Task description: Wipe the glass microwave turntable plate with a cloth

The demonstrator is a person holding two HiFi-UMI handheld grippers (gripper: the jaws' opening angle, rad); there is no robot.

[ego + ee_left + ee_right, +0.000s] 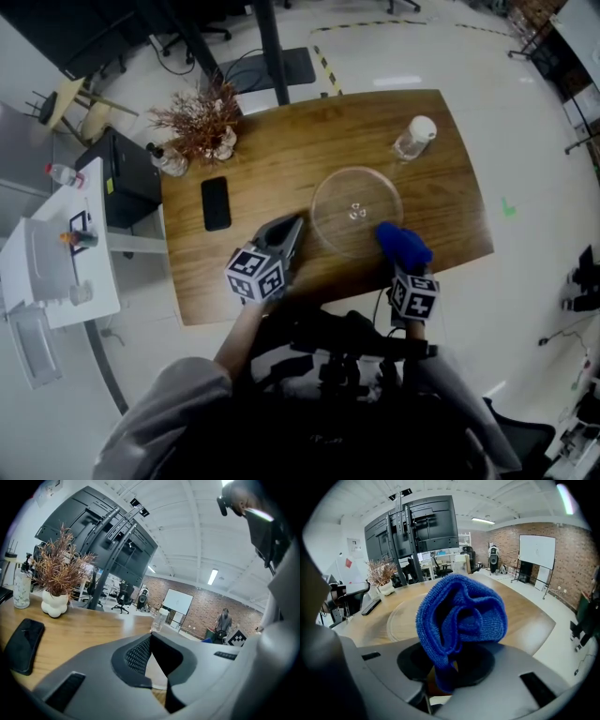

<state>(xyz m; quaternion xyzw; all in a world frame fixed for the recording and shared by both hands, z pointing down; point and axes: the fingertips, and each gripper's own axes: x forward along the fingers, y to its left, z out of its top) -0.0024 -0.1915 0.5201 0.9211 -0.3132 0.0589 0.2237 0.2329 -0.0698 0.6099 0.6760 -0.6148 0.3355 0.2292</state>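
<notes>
**A:** Where is the glass turntable plate (342, 202)?

**B:** Flat on the wooden tabletop (281, 150), right of centre in the head view. It is clear, with a small hub in the middle.

**A:** And the cloth (459, 616)?

**B:** It is blue and bunched into a loose wad. The right hand-held gripper (447, 679) has its jaws closed on the lower folds, so the rest stands up in front of them. In the head view the wad sits over the plate's lower right rim.

**A:** What about the left hand-held gripper (292, 230)?

**B:** It lies low at the plate's left edge, pointing toward the upper right of the frame. In its own view the jaw tips meet, and I see nothing pinched between them. A pale curved surface and some wood show through the gap below the tips. I cannot tell whether the tips touch the rim.

**A:** What else is on the tabletop?

**B:** A black phone (216, 202) lies flat to the left of the plate, well apart from it. A dried plant in a white vase (199, 122) stands at the upper left corner, with a small bottle (169, 161) just beside it. A clear bottle with a white cap (414, 137) stands near the plate's upper right.
</notes>
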